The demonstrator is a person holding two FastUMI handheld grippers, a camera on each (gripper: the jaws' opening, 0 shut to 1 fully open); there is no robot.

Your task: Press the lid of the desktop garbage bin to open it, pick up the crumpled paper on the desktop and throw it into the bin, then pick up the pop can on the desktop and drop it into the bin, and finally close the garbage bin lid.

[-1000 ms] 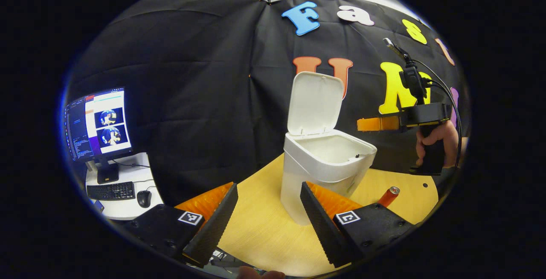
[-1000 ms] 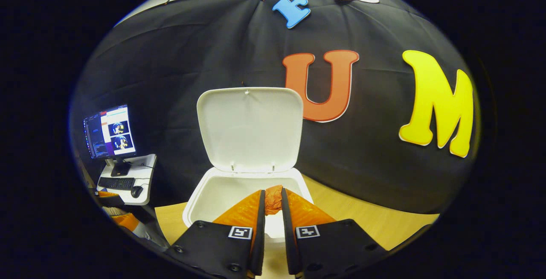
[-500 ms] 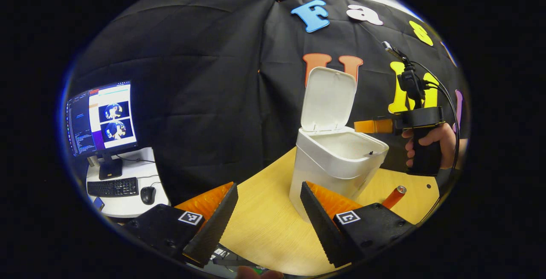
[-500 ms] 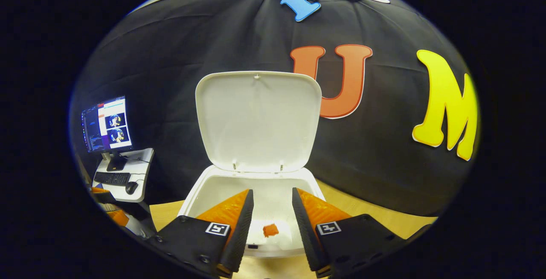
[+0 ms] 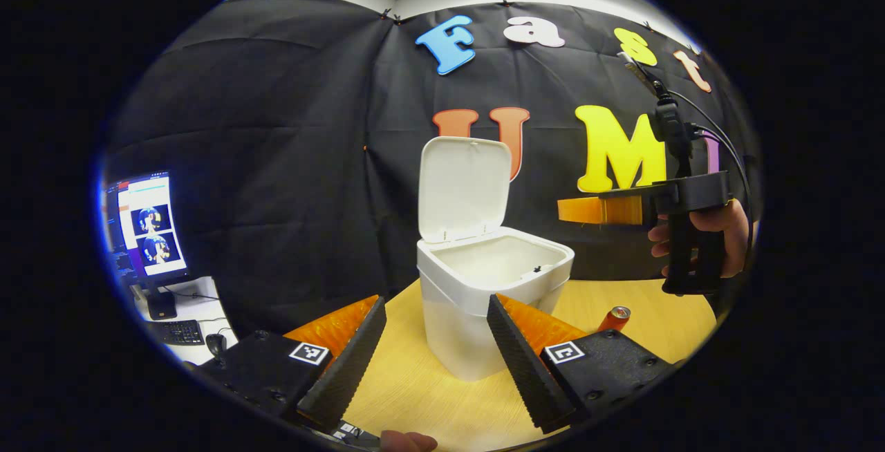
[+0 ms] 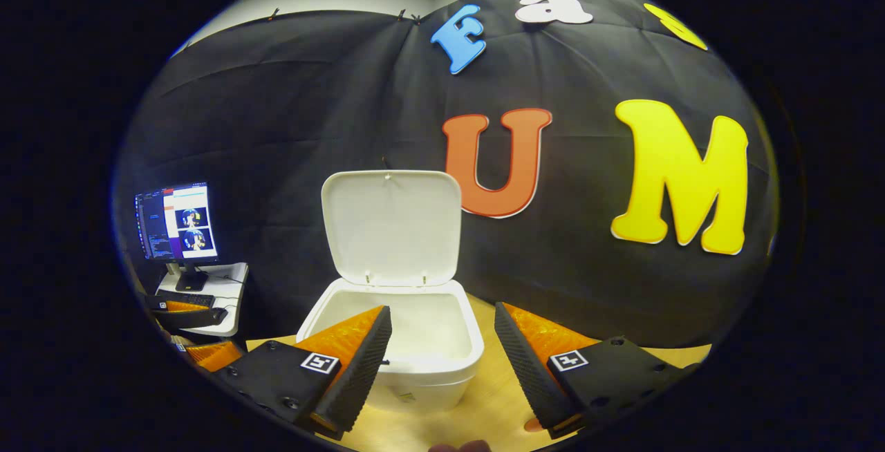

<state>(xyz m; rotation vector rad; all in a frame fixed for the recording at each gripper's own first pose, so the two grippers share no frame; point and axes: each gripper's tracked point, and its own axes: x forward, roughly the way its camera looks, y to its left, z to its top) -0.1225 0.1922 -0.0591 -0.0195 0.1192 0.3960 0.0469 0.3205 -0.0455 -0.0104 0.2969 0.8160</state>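
The garbage bin [image 6: 397, 341] stood with its lid [image 6: 390, 227] up; both tools, left [image 5: 432, 362] and right [image 6: 439, 362], gaped empty. The pop can [image 5: 614, 318] waited on the counter [image 5: 415, 390] beside the bin; the paper's whereabouts I couldn't tell.

A white garbage bin [image 5: 484, 300] stands on the tabletop [image 5: 415, 383], lid [image 5: 462, 186] upright, with a red pop can [image 5: 613, 318] lying near.
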